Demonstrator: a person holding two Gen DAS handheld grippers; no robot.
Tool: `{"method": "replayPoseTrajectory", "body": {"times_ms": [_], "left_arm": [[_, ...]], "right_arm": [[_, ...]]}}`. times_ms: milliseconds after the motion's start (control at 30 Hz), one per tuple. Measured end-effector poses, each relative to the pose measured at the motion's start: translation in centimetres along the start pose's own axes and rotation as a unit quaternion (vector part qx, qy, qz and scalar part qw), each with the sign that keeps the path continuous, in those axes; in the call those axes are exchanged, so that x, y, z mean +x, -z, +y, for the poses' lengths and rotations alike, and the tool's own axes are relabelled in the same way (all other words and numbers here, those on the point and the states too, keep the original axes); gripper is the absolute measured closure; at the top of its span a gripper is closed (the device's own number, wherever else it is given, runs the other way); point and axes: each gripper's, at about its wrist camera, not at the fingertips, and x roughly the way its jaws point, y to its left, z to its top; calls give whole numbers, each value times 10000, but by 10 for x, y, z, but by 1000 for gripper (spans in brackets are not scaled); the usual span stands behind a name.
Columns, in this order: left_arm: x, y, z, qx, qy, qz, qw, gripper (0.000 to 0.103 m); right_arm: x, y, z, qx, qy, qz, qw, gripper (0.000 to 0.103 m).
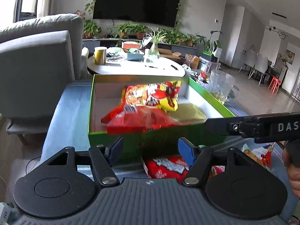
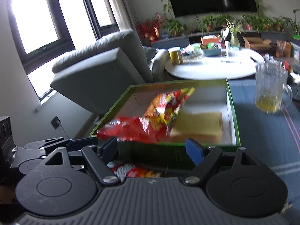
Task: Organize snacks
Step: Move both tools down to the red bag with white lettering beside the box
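A grey sofa [image 1: 37, 60] stands left of the table [image 1: 63, 116]. On the table sits a green box [image 1: 116, 146] holding two red snack bags [image 1: 142, 110] stacked near its front left and a tan pad [image 1: 189, 112] to their right. The left gripper [image 1: 150, 150] and right gripper [image 2: 152, 150] hover before the box's front wall, jaws spread and empty. More snack packs [image 1: 168, 166] lie on the table below them. A glass mug [image 1: 221, 86] stands right of the box.

My left gripper [image 1: 150, 149] and right gripper [image 2: 152, 149] look alike: black linkage arms, silver pivot screws, blue ribbed finger pads [image 1: 184, 150], grey ridged housing. White "DAS" lettering marks one; bare skin shows on my right hand [image 1: 294, 170].
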Motion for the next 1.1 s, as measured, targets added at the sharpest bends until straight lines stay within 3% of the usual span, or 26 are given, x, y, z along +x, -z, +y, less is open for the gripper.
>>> {"method": "replayPoseTrajectory", "body": {"times_ms": [233,767,1100], "left_arm": [[1,8,-3,97,60,160,9998,41],[7,17,-1,60,156,322,9993,40],[6,21,9,-89,416,425,9982,40]], "right_arm": [[7,11,-3,205,47,365,9991,31],[17,21,-4,339,9,754,9966,31],[22,24,-3,332,20,894,9954,31]]}}
